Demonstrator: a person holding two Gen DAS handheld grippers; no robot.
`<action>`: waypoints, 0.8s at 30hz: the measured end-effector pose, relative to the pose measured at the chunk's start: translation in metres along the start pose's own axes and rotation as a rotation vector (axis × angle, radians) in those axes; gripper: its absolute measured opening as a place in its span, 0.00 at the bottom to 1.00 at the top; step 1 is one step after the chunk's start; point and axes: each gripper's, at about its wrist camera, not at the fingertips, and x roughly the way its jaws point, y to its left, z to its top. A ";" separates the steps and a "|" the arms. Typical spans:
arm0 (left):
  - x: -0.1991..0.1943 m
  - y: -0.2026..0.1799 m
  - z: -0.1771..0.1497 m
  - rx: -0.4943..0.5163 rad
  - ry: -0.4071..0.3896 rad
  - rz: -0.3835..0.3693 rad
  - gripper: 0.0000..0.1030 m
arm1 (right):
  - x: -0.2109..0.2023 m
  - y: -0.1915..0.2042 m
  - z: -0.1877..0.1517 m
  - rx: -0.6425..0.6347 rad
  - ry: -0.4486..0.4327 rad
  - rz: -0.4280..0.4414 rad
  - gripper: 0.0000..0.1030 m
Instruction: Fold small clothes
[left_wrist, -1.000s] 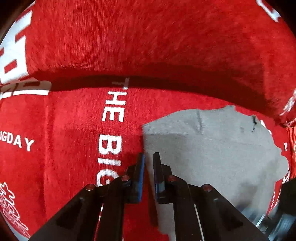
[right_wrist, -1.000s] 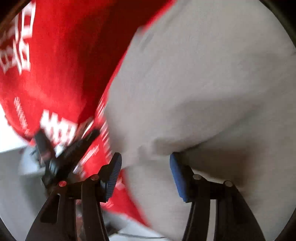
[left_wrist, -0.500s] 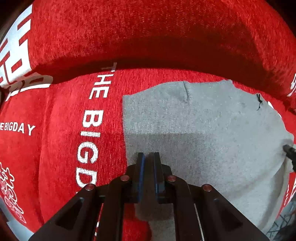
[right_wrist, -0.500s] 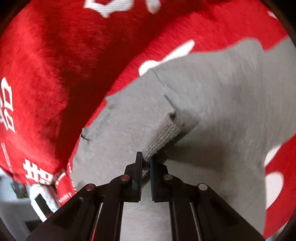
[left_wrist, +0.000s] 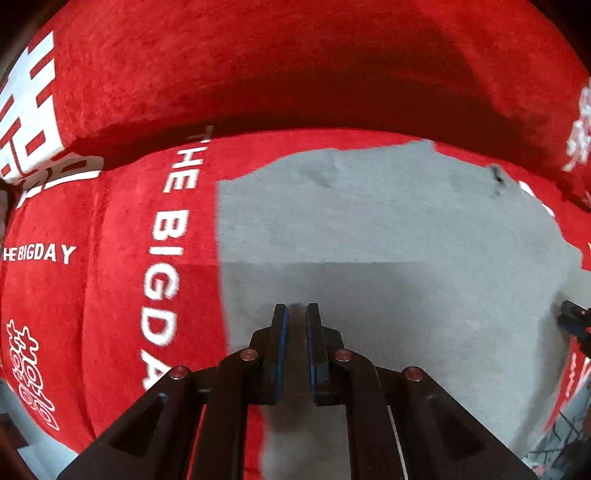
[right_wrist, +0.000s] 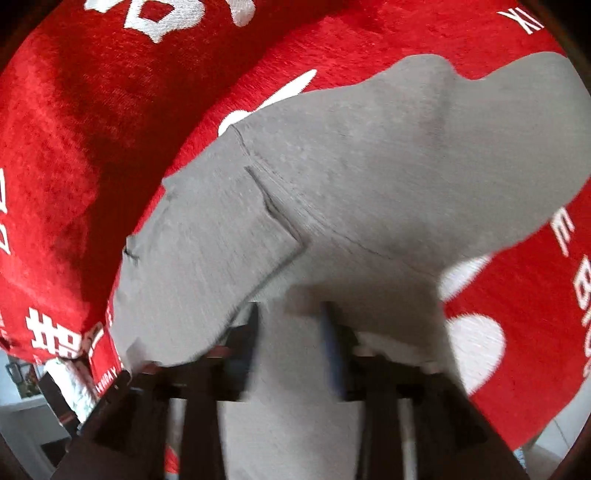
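- A soft grey knit garment (left_wrist: 388, 236) lies flat on a plush red cover (left_wrist: 110, 229) lettered in white.
- The left claw (left_wrist: 294, 314) pinches the garment's near edge at 6 o'clock, fingers nearly together.
- The right claw (right_wrist: 291, 314), blurred, stands parted over grey fabric; a ribbed cuff (right_wrist: 273, 206) lies toward 11 o'clock.
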 end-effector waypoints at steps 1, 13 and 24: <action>-0.004 -0.007 -0.002 0.005 0.001 -0.008 0.11 | -0.004 -0.002 -0.003 -0.009 0.003 -0.001 0.51; -0.012 -0.087 -0.025 0.044 0.051 -0.013 1.00 | -0.012 -0.014 -0.015 -0.089 0.046 0.019 0.59; -0.006 -0.128 -0.016 0.065 0.061 0.001 1.00 | -0.022 -0.039 -0.005 -0.077 0.035 0.041 0.61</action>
